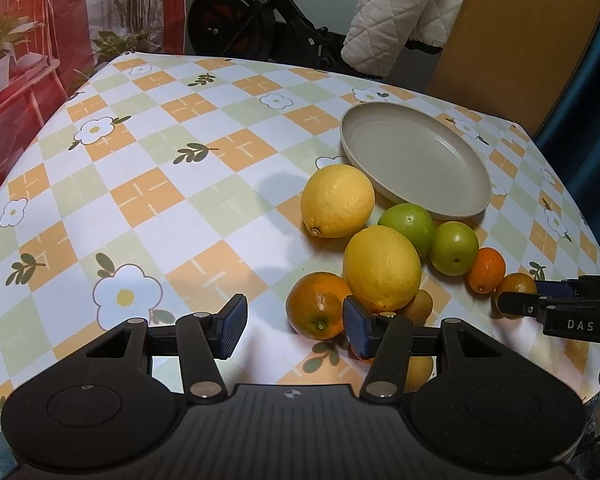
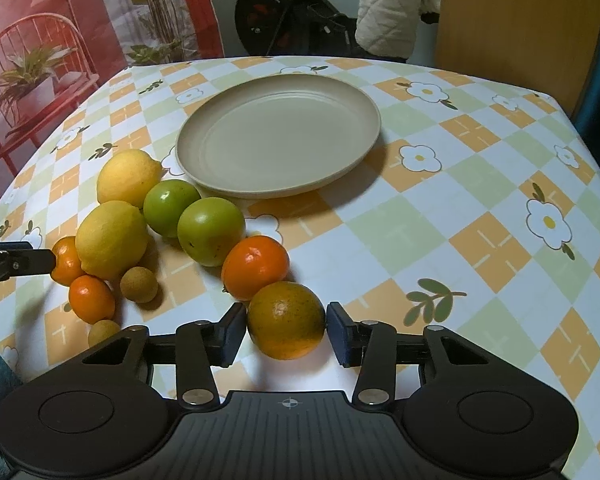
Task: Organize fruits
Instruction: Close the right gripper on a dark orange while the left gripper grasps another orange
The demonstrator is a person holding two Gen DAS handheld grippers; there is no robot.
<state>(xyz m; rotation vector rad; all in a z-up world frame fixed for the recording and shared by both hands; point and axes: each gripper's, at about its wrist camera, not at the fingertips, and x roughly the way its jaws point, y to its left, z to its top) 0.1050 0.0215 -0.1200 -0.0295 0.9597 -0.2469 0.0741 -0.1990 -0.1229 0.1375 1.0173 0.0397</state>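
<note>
A beige plate [image 2: 352, 92] sits empty on the table, also in the left wrist view [image 1: 412, 152]. Fruits lie in a cluster beside it: two lemons [image 2: 112, 240], two green fruits [image 2: 211, 230], several oranges and small brown fruits [image 2: 139, 284]. My right gripper [image 2: 286, 330] is open with its fingers on either side of a greenish orange [image 2: 286, 320]; contact is unclear. My left gripper [image 1: 296, 326] is open and empty, just left of an orange [image 1: 318, 305] and a lemon [image 1: 382, 268]. The right gripper's finger [image 1: 520, 304] shows by that greenish orange [image 1: 516, 284].
The table has a checked flower-pattern cloth [image 2: 480, 208]. Behind the table stand a scooter [image 2: 284, 12], a white quilted jacket [image 2: 396, 4] and a wooden panel [image 2: 520, 20]. A red chair picture [image 1: 16, 64] hangs at the left.
</note>
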